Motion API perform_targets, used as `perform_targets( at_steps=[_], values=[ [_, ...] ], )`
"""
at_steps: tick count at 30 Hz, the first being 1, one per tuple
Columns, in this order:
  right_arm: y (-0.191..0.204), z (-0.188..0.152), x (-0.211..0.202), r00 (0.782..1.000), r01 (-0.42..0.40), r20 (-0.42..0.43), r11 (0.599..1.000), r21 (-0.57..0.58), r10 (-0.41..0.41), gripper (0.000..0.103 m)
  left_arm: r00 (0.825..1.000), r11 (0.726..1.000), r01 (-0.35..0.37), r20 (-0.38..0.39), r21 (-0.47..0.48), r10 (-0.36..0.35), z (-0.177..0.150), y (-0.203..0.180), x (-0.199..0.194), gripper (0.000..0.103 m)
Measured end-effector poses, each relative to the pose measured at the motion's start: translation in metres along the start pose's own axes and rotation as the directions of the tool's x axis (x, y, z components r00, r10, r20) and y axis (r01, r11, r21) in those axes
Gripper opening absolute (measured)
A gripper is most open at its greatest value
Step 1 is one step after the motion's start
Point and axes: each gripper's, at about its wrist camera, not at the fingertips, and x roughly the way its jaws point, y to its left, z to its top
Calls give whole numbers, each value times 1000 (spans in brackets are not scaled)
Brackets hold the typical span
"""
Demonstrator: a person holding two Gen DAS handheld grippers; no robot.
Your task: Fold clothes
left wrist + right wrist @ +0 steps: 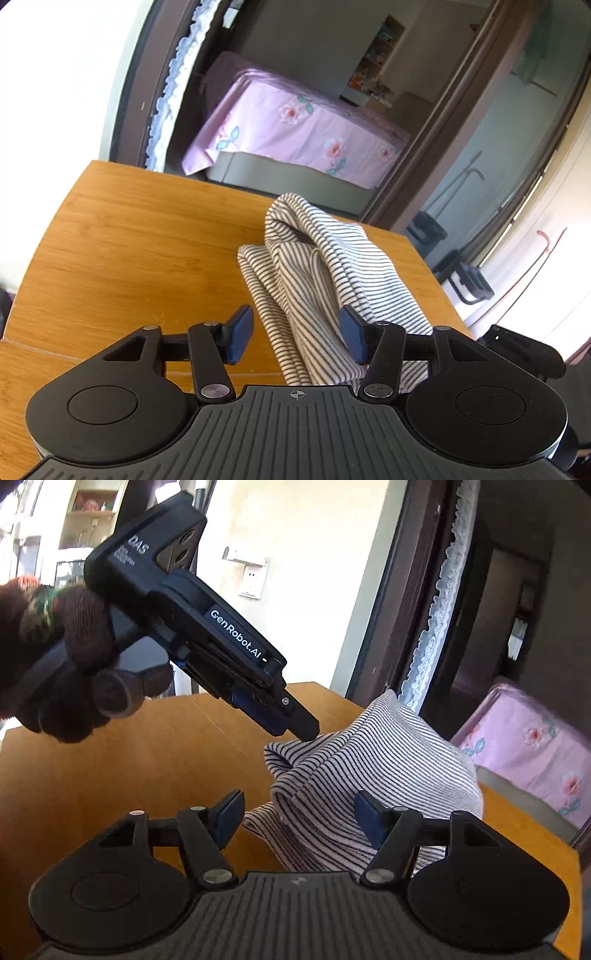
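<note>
Wooden desk (pixel 129 240) carries a bunched shirt (pixel 314 266); the left gripper (pixel 297 338) and right gripper (pixel 299 821), both open, straddle it, likely to grasp.

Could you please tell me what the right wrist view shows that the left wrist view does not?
Only the right wrist view shows the left claw from outside, its tip at the striped garment, held by a gloved hand, plus a wall socket.

Only the left wrist view shows the whole pink floral bedspread and shelves in the room behind.

Both show the garment bunched on the wooden table, a lace curtain edge, and each camera's own claw open, the right claw near the cloth.
</note>
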Motion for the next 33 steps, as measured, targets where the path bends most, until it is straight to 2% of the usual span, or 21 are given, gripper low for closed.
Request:
perform_targets(
  at_steps=[1, 3, 4, 6, 8, 9, 12, 13, 15, 17, 19, 20, 21, 24, 28, 30, 33],
  values=[
    [-11, 2, -2, 1000, -17, 7, 998, 66, 17, 33, 1000, 1000, 11, -10, -4, -11, -1, 1, 2, 48],
    [-35, 7, -8, 999, -51, 29, 979, 200, 46, 19, 999, 999, 34, -29, -8, -34, -4, 2, 7, 39],
    [-50, 9, -14, 997, -61, 51, 959, 276, 49, 8, 999, 999, 38, -36, -9, -39, -4, 3, 9, 37],
    [-79, 14, -27, 993, -95, 100, 903, 420, 59, 7, 998, 999, 46, -51, -15, -46, -7, 4, 15, 35],
    [-99, 22, -36, 977, -197, 180, 822, 534, 117, 7, 996, 997, 68, -64, -31, -69, -10, 5, 21, 28],
    [-106, 25, -38, 966, -243, 216, 782, 574, 142, 7, 994, 996, 83, -68, -42, -86, -12, 5, 24, 23],
    [-103, 26, -24, 941, -336, 240, 724, 603, 236, 7, 990, 991, 114, -77, -67, -119, -17, 0, 33, 23],
    [-99, 22, -15, 935, -355, 231, 706, 613, 269, 7, 988, 990, 123, -80, -76, -129, -19, -1, 36, 23],
    [-89, 12, 6, 939, -337, 172, 709, 619, 296, 7, 985, 986, 139, -89, -93, -148, -23, -3, 40, 23],
    [-84, -3, 17, 946, -308, 129, 704, 641, 296, 8, 983, 984, 151, -93, -99, -160, -27, -4, 41, 23],
    [-88, -18, 16, 946, -304, 131, 669, 678, 297, 8, 982, 983, 154, -92, -101, -164, -29, -3, 41, 23],
    [-89, -23, 15, 948, -296, 124, 666, 685, 294, 8, 981, 982, 159, -95, -105, -169, -30, -1, 41, 24],
    [-86, -26, 13, 952, -282, 109, 683, 673, 287, 8, 979, 980, 167, -97, -110, -177, -30, 1, 41, 25],
    [-68, -25, 10, 968, -232, 59, 773, 590, 245, 8, 976, 977, 179, -106, -116, -191, -29, 4, 41, 29],
    [-41, -15, 8, 986, -156, 12, 890, 428, 166, 9, 985, 989, 123, -114, -77, -132, -21, 5, 30, 33],
    [-26, -9, 9, 992, -117, -10, 937, 330, 127, 10, 994, 995, 79, -74, -58, -83, -13, 5, 16, 36],
    [-6, -5, 12, 996, -71, -31, 975, 210, 79, 13, 996, 994, 92, 25, -60, -90, 7, 1, -8, 43]
  ],
)
